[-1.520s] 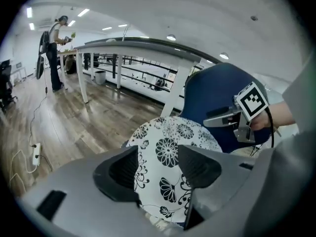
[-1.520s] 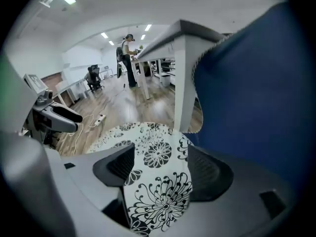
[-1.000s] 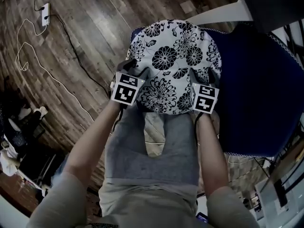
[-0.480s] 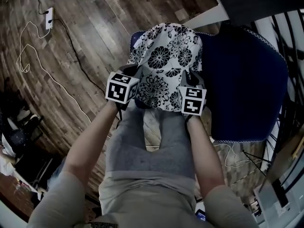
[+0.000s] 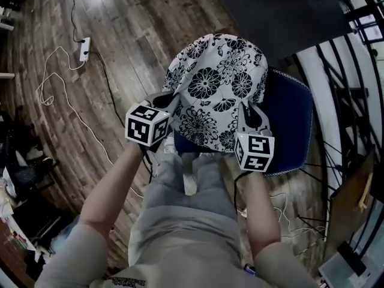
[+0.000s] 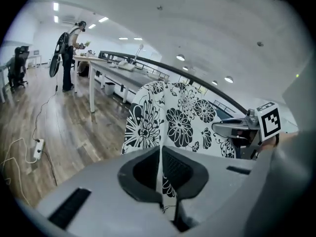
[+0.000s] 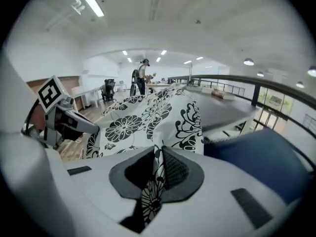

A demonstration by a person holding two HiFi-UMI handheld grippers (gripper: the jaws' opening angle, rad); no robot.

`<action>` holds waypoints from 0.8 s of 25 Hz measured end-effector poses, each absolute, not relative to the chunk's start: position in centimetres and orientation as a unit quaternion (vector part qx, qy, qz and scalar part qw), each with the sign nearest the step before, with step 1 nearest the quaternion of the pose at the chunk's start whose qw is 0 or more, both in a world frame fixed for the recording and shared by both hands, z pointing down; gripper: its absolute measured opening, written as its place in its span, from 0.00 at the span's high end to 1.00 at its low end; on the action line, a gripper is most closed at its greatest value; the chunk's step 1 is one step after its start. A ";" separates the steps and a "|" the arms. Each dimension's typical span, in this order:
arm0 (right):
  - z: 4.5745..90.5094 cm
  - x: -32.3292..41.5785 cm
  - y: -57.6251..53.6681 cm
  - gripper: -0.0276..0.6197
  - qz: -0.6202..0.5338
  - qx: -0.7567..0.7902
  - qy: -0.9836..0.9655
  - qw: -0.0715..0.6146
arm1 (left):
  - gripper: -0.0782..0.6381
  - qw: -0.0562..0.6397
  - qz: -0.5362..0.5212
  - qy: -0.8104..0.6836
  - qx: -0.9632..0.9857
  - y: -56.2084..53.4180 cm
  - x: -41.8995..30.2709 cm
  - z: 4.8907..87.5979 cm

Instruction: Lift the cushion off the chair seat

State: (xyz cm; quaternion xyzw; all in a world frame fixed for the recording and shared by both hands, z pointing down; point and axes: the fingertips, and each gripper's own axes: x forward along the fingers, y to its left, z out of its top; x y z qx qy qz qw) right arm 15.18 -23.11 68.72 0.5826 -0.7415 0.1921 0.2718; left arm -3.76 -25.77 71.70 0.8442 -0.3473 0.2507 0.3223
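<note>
Left gripper (image 5: 170, 102) and right gripper (image 5: 248, 111) fingers now clamp the cushion (image 5: 216, 83), risen off the chair seat (image 5: 291, 122) (lift looks basically done).

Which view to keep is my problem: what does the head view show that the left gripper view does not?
Only the head view: the holder's forearms and the marker cube on the left gripper. Only the left gripper view: its jaws up close, shut on the edge of the cushion, and a distant person beside long tables. Both: the cushion, the right gripper, the power strip on the wood floor.
</note>
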 end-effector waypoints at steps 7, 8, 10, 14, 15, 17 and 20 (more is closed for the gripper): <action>51.3 15.2 -27.3 0.91 0.097 0.591 -0.772 0.213 | 0.88 0.236 0.179 -0.380 0.876 -30.8 -3.0 54.4; 48.7 15.1 -27.6 0.91 0.078 0.593 -0.775 0.202 | 0.88 0.220 0.166 -0.382 0.882 -31.2 -3.0 51.9; 43.8 14.9 -27.0 0.91 0.048 0.598 -0.780 0.179 | 0.88 0.192 0.142 -0.383 0.892 -30.6 -3.1 47.3; 34.9 14.6 -25.4 0.91 0.003 0.607 -0.785 0.121 | 0.88 0.130 0.102 -0.390 0.906 -29.1 -3.2 38.6; 32.6 14.9 -25.2 0.91 -0.002 0.607 -0.788 0.101 | 0.88 0.108 0.094 -0.397 0.907 -29.1 -3.0 36.3; 28.5 15.7 -24.4 0.91 -0.015 0.605 -0.793 0.067 | 0.88 0.065 0.080 -0.410 0.906 -28.6 -2.4 32.0; 23.4 16.4 -22.2 0.91 -0.059 0.601 -0.796 0.034 | 0.88 0.021 0.055 -0.411 0.910 -26.3 -1.5 26.8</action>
